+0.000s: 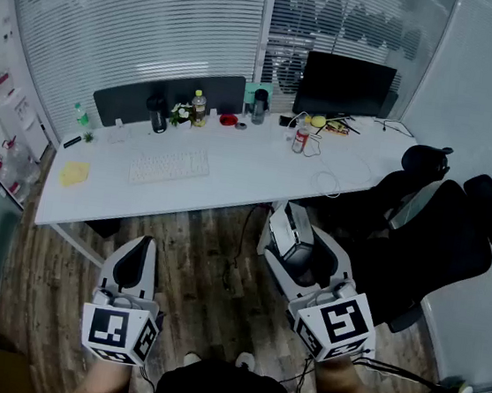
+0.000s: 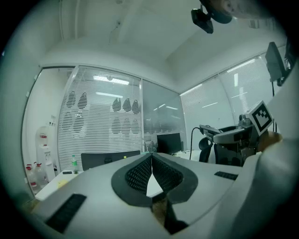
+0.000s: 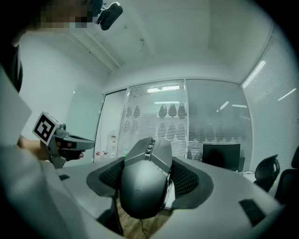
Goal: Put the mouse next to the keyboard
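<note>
- White-shelled left gripper (image 1: 135,262) is held low over the brown wood-patterned floor (image 1: 208,249), short of the desk. Its black ribbed pads (image 2: 140,175) are brought together at the tips with nothing between them, probably because it is not needed for the carry.
- White flat keyboard (image 1: 169,166) is laid on the left half of the long white desk (image 1: 258,173). Bare desktop is left on either side of it, so room for the mouse is offered just beside it.
- White-shelled right gripper (image 1: 301,242) is kept level with its jaws spread wide, the pads pressed on the flanks of the dark grey angular computer mouse (image 3: 142,186). The mouse is thus carried in the air before the desk's front edge, well apart from the keyboard. The side grip is judged to leave its underside free to be set down flat.
- Black office chairs (image 1: 442,233) are stood at the right, near the loaded gripper, and are best kept clear of.
</note>
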A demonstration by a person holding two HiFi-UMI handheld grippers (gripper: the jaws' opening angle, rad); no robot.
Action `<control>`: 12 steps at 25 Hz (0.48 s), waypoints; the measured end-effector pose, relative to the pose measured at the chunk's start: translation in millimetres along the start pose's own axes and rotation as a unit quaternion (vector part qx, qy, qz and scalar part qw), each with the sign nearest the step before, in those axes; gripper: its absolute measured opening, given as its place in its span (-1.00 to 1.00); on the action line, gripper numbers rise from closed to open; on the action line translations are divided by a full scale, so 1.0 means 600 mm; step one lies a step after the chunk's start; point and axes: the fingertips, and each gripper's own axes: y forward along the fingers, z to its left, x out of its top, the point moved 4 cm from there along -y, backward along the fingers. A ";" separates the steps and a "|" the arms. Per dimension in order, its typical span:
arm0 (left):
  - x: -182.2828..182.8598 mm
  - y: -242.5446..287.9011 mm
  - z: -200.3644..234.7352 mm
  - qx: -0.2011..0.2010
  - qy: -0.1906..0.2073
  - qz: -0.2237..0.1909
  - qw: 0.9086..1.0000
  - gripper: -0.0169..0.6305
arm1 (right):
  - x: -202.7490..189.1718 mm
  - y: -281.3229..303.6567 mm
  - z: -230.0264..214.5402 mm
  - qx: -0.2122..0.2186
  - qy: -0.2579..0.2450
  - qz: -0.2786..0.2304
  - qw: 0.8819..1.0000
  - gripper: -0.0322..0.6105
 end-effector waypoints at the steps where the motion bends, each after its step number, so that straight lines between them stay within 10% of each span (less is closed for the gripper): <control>1: 0.000 0.001 -0.001 0.001 0.000 0.000 1.000 -0.86 | 0.000 0.000 -0.002 0.000 -0.001 0.000 1.000 0.04; 12: -0.010 0.002 -0.015 0.006 -0.007 0.005 1.000 -0.86 | -0.003 0.001 -0.011 0.010 0.017 0.003 1.000 0.05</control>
